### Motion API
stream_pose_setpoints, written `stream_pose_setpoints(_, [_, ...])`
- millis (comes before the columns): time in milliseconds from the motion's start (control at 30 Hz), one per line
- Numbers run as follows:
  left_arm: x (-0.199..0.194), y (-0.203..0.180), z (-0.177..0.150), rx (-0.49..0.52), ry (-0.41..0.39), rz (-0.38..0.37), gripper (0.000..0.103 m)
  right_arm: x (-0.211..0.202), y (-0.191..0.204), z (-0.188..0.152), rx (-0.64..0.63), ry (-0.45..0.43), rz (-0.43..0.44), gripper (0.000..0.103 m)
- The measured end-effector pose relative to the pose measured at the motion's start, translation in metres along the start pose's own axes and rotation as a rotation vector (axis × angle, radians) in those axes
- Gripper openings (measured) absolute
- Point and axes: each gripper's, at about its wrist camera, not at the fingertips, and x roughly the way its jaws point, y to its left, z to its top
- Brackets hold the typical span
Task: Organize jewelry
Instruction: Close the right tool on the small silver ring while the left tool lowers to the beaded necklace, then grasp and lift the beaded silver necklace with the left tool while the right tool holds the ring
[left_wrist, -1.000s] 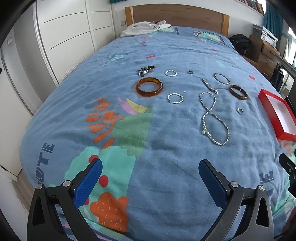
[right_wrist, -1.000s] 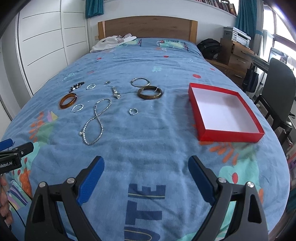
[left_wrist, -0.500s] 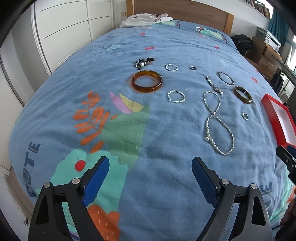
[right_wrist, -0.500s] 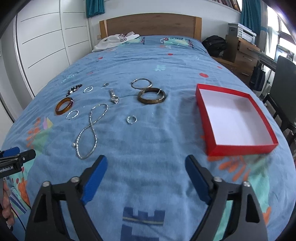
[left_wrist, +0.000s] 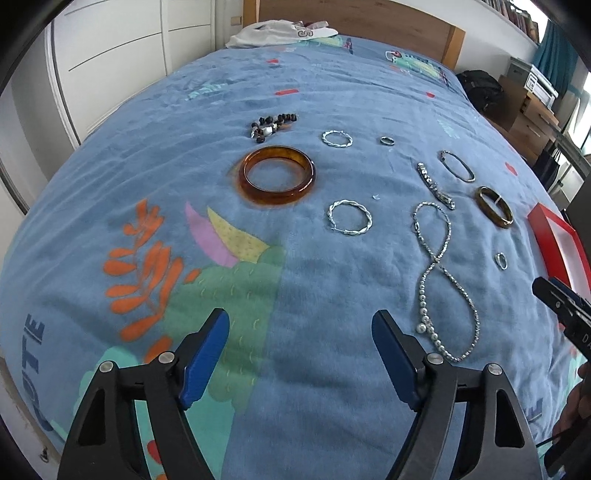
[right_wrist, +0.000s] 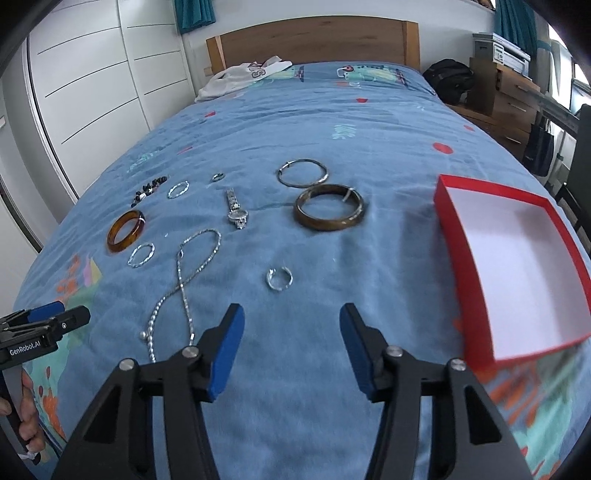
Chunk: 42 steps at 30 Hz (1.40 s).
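Jewelry lies spread on the blue bedspread. An amber bangle (left_wrist: 277, 179) (right_wrist: 125, 230), a dark brown bangle (right_wrist: 329, 206) (left_wrist: 494, 211), a pearl and silver necklace (left_wrist: 441, 273) (right_wrist: 184, 273), a small silver ring (right_wrist: 279, 278), a watch (right_wrist: 236, 210), twisted silver hoops (left_wrist: 349, 217) and a dark bead bracelet (left_wrist: 273, 123) are apart from each other. A red box (right_wrist: 458, 218) with a white inside stands empty at the right. My left gripper (left_wrist: 301, 354) is open above the bedspread, short of the amber bangle. My right gripper (right_wrist: 291, 347) is open just short of the small ring.
A white garment (right_wrist: 243, 75) lies by the wooden headboard (right_wrist: 314, 40). White wardrobe doors (right_wrist: 85, 92) run along the left. A black bag (right_wrist: 448, 79), wooden drawers (right_wrist: 513, 96) and a chair (right_wrist: 580, 177) stand at the right of the bed.
Both grippers have moved forward and lower toward the jewelry, which now looks larger. The right gripper's jaws stand a little narrower. Nothing has been picked up.
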Motion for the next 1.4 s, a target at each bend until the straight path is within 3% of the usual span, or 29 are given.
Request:
stream_pose_setpoints(200, [0.010, -0.002, 0.001, -0.008, 0.019, -0.021, 0.077, 0.020, 0.003, 0.008, -0.012, 0.014, 0.024, 0.051])
stream_pose_setpoints(533, [0.019, -0.032, 0.011, 0.033, 0.035, -0.165, 0.074, 0.045, -0.001, 0.014, -0.026, 0.028, 0.095, 0.038])
stream_pose_setpoints(700, [0.023, -0.036, 0.011, 0.038, 0.047, -0.159, 0.071, 0.058, -0.005, 0.016, -0.047, 0.046, 0.115, 0.037])
stream_pose_setpoints(900, [0.028, -0.043, 0.011, 0.051, 0.060, -0.177, 0.071, 0.068, -0.007, 0.016, -0.067, 0.065, 0.135, 0.021])
stream_pose_setpoints(1400, [0.052, -0.086, 0.021, 0.069, 0.100, -0.253, 0.068, 0.057, -0.026, 0.018, -0.080, 0.043, 0.129, 0.020])
